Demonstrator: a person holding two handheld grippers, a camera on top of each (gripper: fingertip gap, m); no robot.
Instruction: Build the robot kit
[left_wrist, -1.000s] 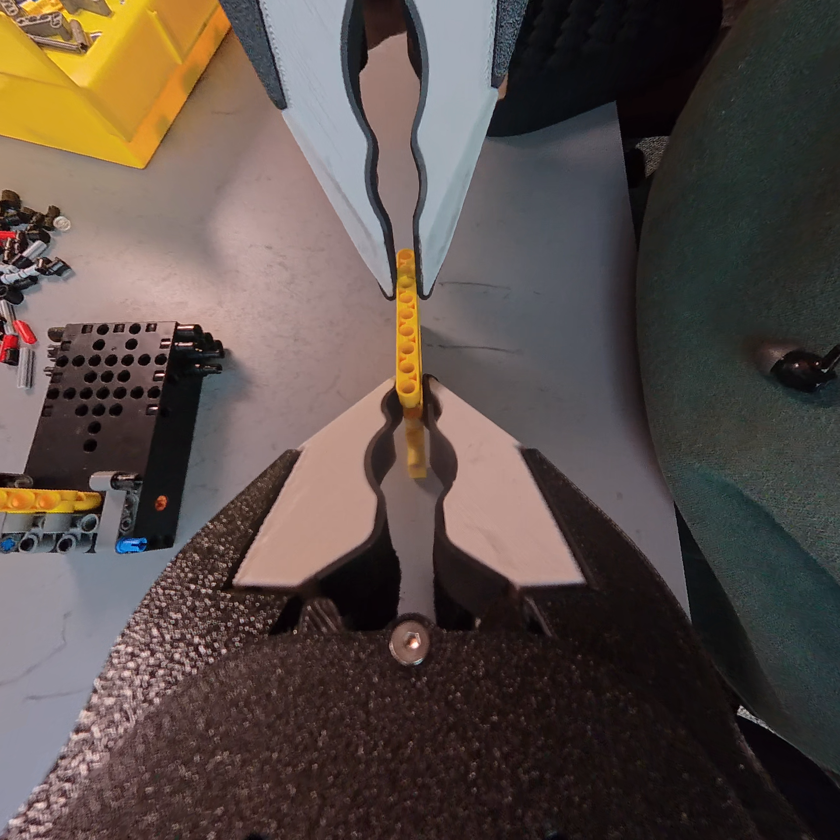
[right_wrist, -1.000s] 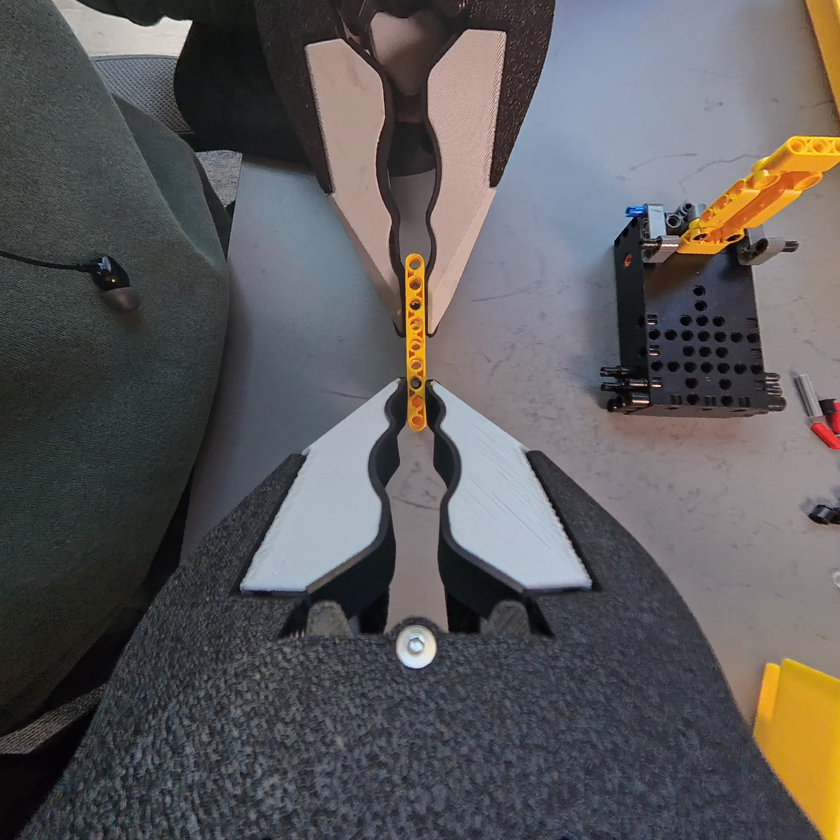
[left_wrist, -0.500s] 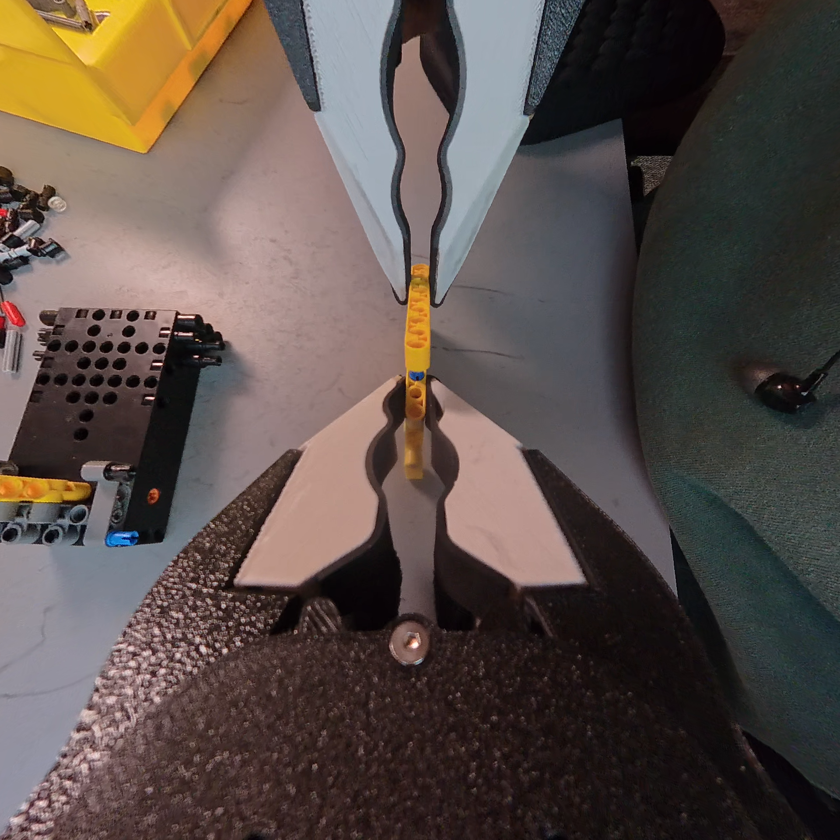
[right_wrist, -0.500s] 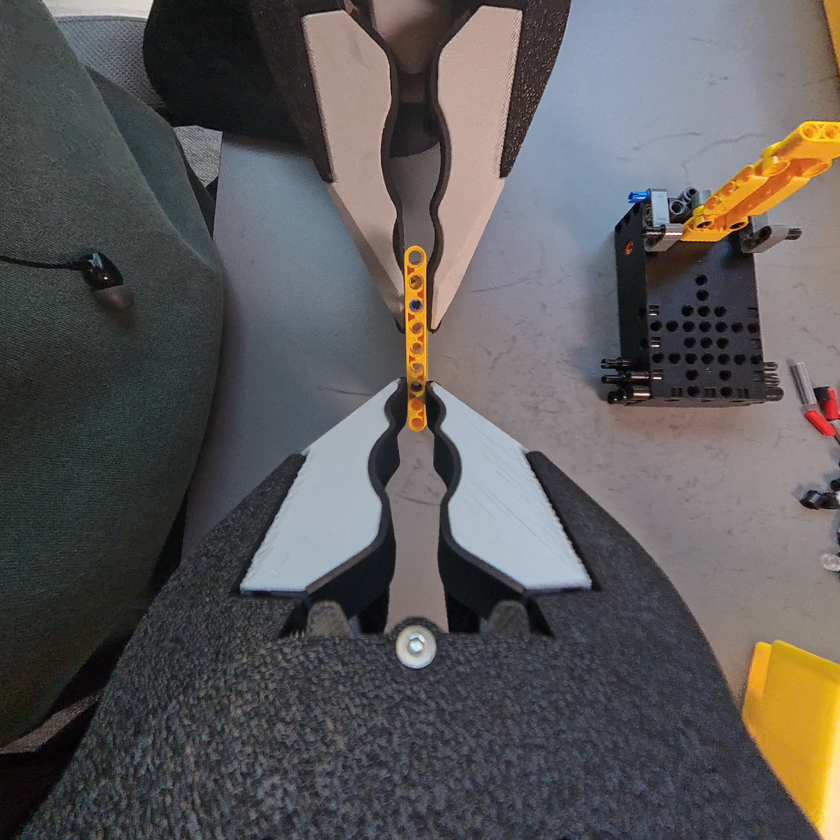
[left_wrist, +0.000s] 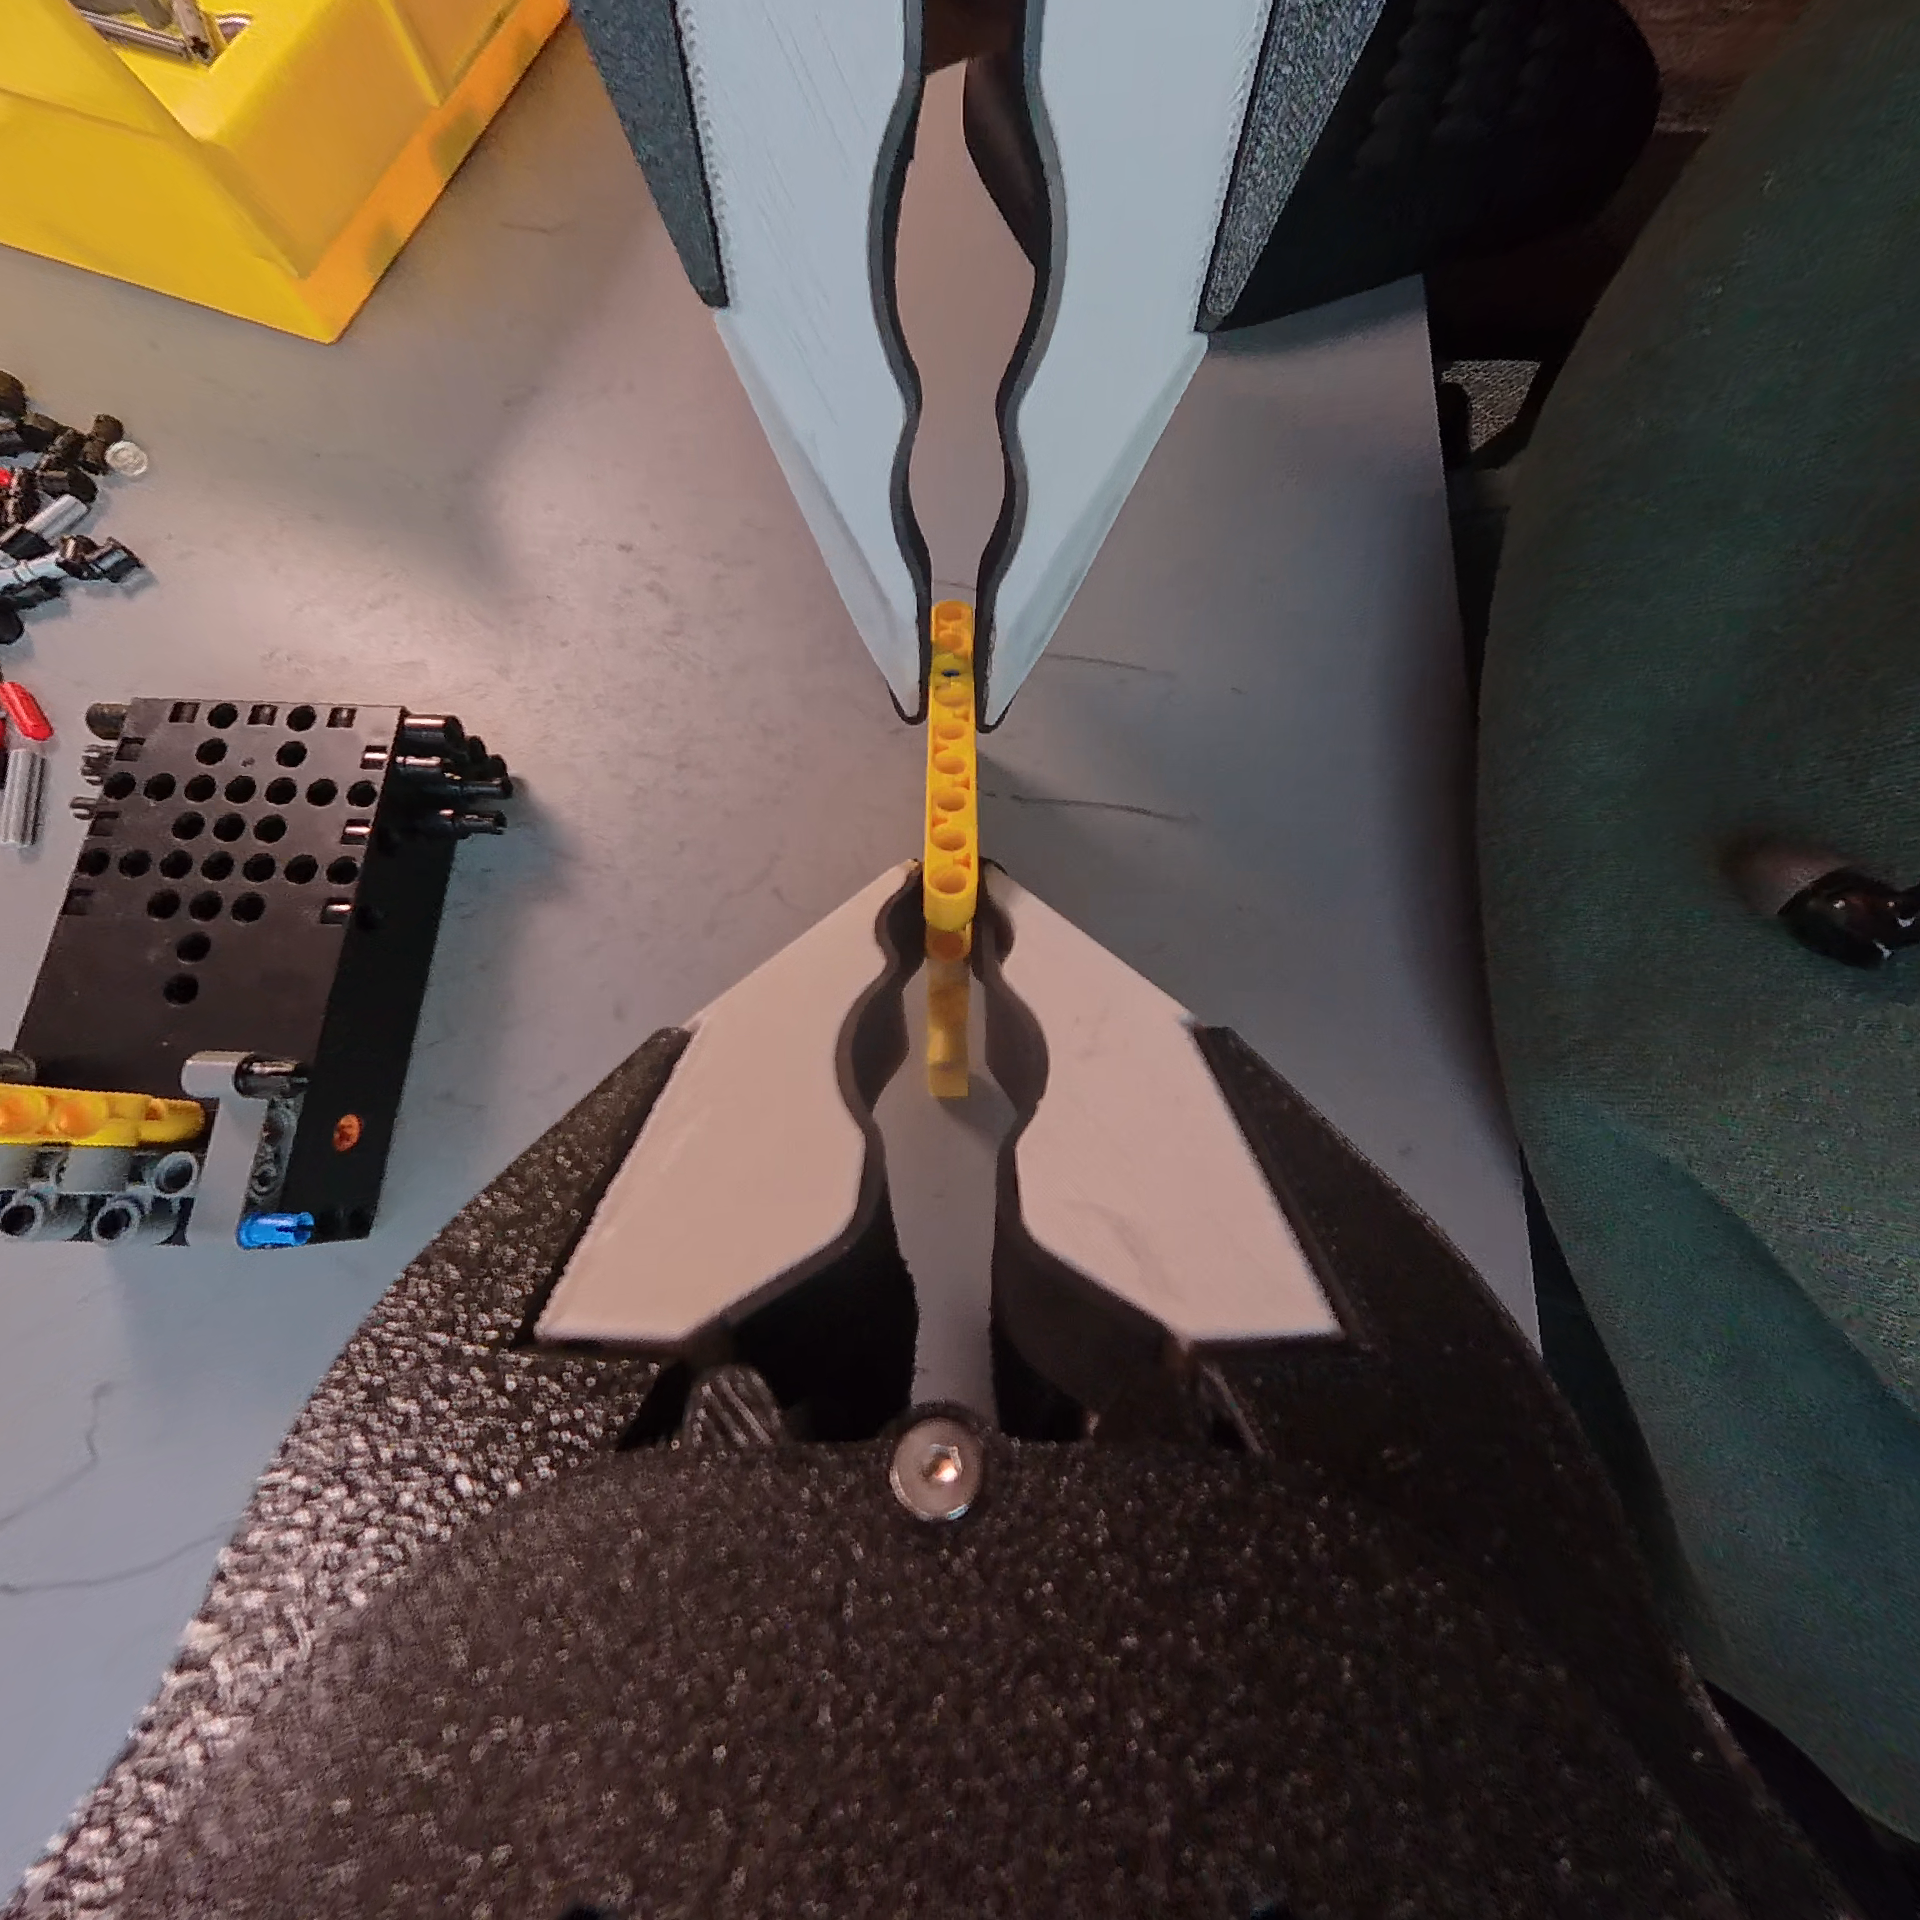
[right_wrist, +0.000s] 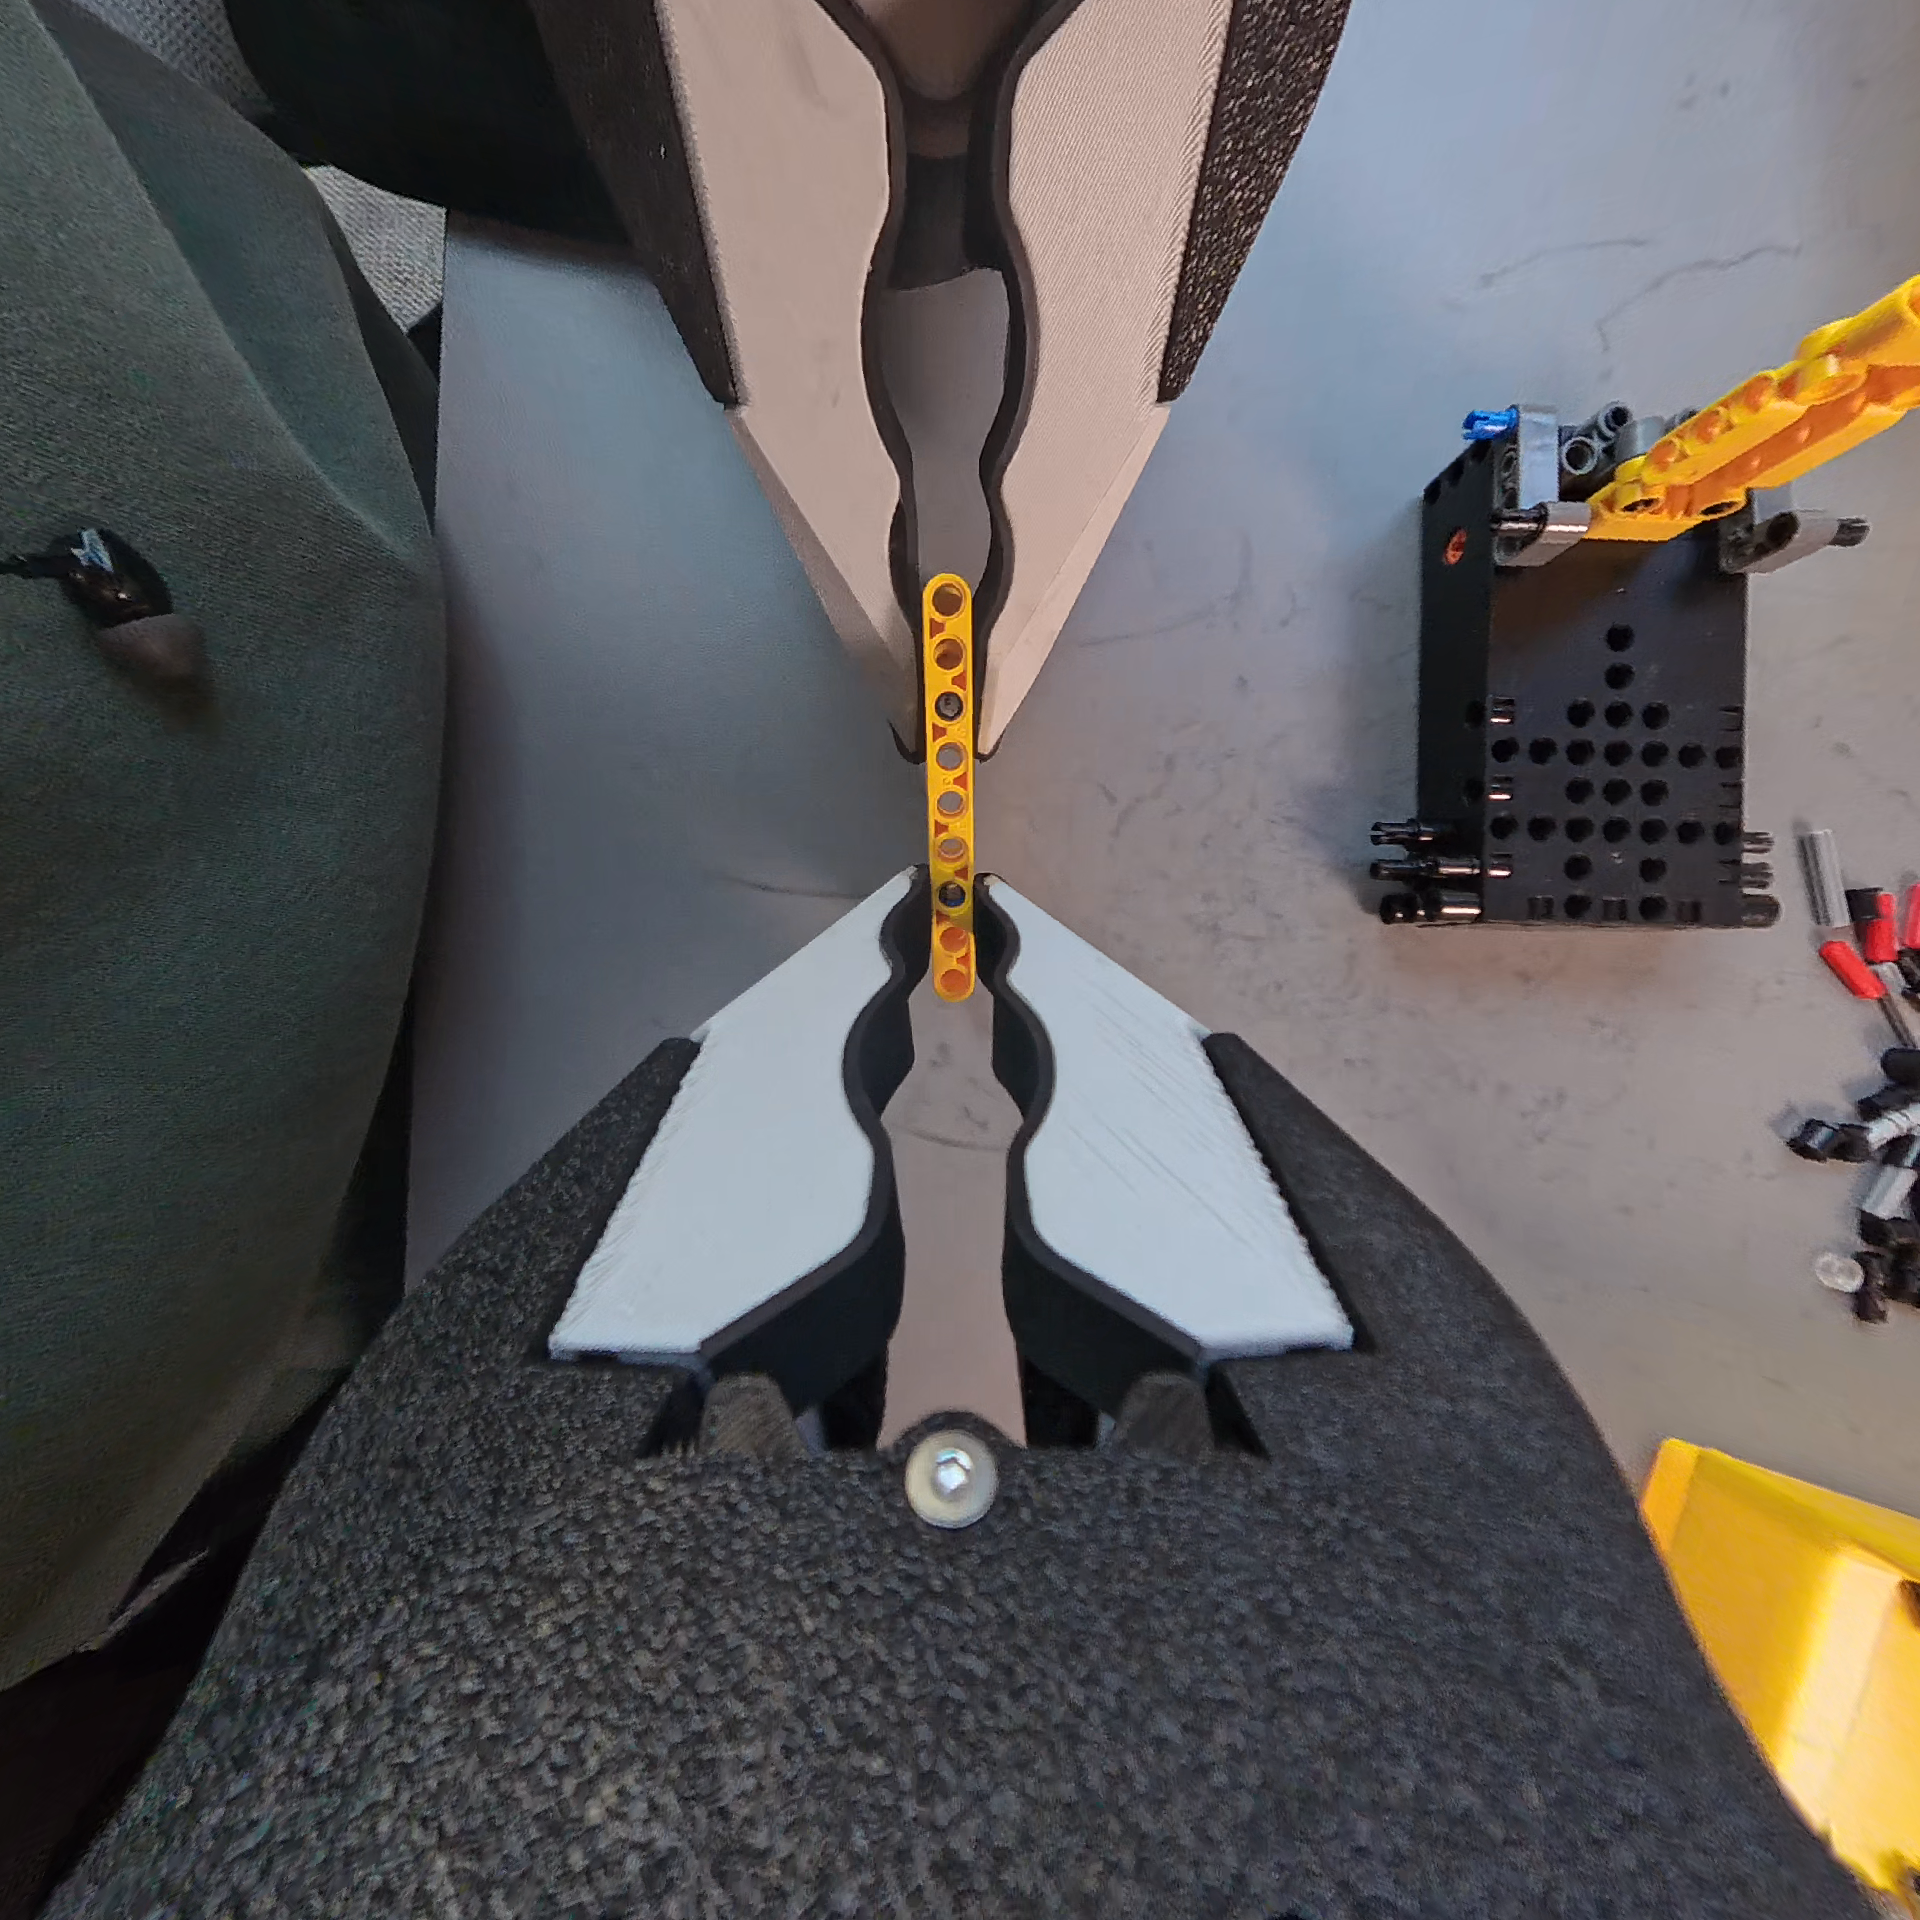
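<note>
A thin yellow beam with a row of holes (left_wrist: 951, 800) is held above the grey table between the two grippers, which face each other tip to tip. My left gripper (left_wrist: 951, 883) is shut on one end of the beam, and that end reaches back between its fingers. My right gripper (right_wrist: 951, 894) is shut on the other end of the beam (right_wrist: 951, 800). The right gripper also shows at the top of the left wrist view (left_wrist: 951, 707). The left gripper shows at the top of the right wrist view (right_wrist: 951, 738).
A black perforated block with grey and yellow parts on one end (left_wrist: 229, 935) (right_wrist: 1590, 727) lies on the table. Loose small pins (left_wrist: 52, 520) (right_wrist: 1870, 1143) lie beyond it. A yellow bin (left_wrist: 208, 156) (right_wrist: 1808, 1662) stands farther out. A person's dark green garment (left_wrist: 1714, 831) (right_wrist: 156, 831) is at the table's edge. Only a small space, under 4 cm, lies between the two pairs of fingers.
Both grippers keep their hold on the yellow beam. The pair has drifted slightly over the table, and the black block has shifted a little in both views.
</note>
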